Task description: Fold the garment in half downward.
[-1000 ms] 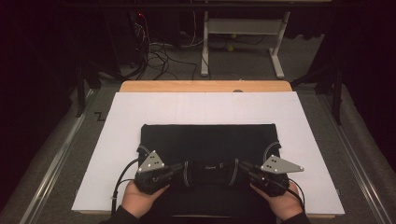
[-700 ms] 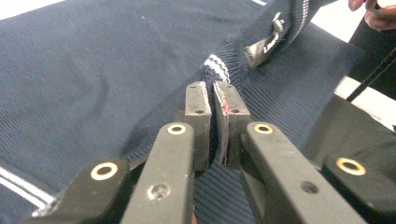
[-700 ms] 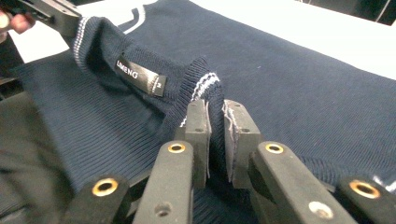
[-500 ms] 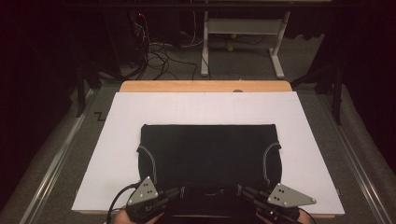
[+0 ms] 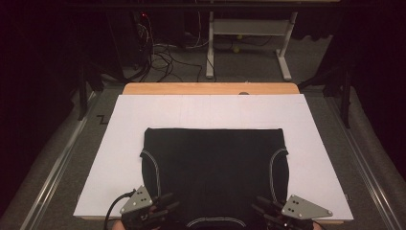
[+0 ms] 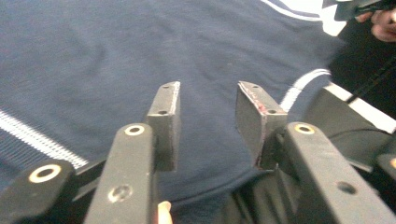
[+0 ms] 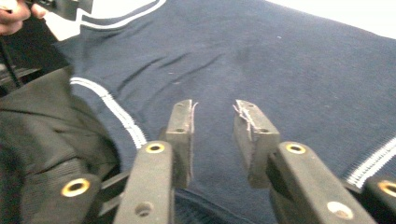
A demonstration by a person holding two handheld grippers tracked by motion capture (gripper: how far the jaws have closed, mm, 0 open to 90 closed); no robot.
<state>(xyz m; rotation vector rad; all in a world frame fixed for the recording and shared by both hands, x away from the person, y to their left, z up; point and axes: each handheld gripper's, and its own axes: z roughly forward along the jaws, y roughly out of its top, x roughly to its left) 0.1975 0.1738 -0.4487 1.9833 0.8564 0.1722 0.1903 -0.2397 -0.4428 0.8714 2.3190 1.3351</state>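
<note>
Claws, left (image 5: 165, 207) and right (image 5: 262, 208), just opening off my folded garment (image 5: 214, 167); near fold laid, more folding likely remains.

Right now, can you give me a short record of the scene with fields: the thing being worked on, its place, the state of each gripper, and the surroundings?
item: dark navy garment with white stitched trim, lying flat
surface: white sheet on a wooden table
left gripper: at the garment's near edge, jaws have just been opening, gap shows, nothing pinched
right gripper: at the near edge on the other side, jaws have just been opening, nothing pinched
garment shape: straight far edge, curved trimmed openings at both sides
background: cables and a white frame on the floor
</note>
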